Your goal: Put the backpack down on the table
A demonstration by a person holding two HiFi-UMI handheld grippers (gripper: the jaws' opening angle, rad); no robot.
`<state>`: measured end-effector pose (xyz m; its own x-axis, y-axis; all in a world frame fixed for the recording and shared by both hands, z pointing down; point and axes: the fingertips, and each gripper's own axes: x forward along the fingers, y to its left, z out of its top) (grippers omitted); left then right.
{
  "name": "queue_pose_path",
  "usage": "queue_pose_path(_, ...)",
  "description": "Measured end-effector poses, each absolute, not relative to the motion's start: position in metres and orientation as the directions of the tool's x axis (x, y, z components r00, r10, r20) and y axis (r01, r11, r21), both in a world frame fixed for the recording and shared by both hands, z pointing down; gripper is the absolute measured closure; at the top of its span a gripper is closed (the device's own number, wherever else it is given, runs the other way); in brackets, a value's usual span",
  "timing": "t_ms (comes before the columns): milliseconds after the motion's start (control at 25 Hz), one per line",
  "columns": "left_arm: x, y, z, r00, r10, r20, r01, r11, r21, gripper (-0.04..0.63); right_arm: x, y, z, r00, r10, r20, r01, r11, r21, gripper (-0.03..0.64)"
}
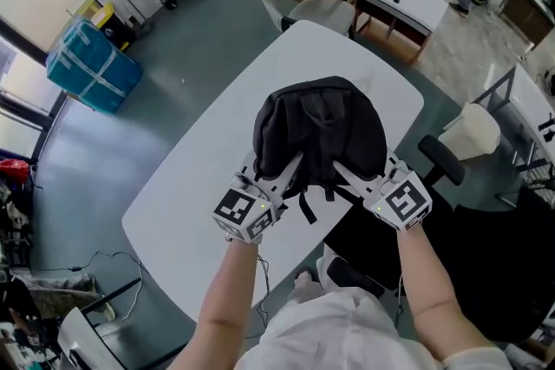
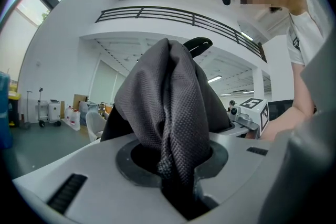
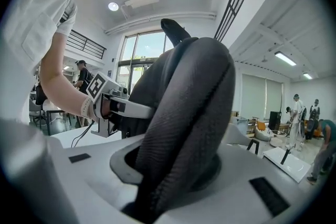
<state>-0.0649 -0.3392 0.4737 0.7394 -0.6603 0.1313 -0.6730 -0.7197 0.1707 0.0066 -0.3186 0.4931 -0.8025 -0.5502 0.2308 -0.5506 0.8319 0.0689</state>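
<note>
Black backpack over the white desk

The backpack [image 1: 319, 130] is black and soft, made of rough woven cloth, and its top is round. It is over the middle of the white desk [image 1: 191, 195], which has round corners. The left claw [image 1: 286, 178] pinches a fold of its cloth on one side, and the right claw [image 1: 347, 176] pinches a thick padded strap on the other. Thin strap ends [image 1: 308, 208] hang down on the near side. I cannot tell if its bottom touches the desk.
</note>
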Motion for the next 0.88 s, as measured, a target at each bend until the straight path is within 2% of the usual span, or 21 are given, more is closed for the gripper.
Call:
queue_pose_path(560,-0.081,-0.343,0.533,0.72,-0.66,0.216,-0.694,-0.688,0.211,0.466,-0.008,-0.321,0.554,-0.771,-0.571,0.283,-0.597,0.802,-0.007,0.503)
queue_pose_path(880,-0.089,-0.331,0.562,0.702,-0.675,0.229,-0.713,-0.665,0.223,0.425,-0.012,-0.311,0.577,-0.786,-0.547,0.288,-0.579,0.815,-0.033,0.5)
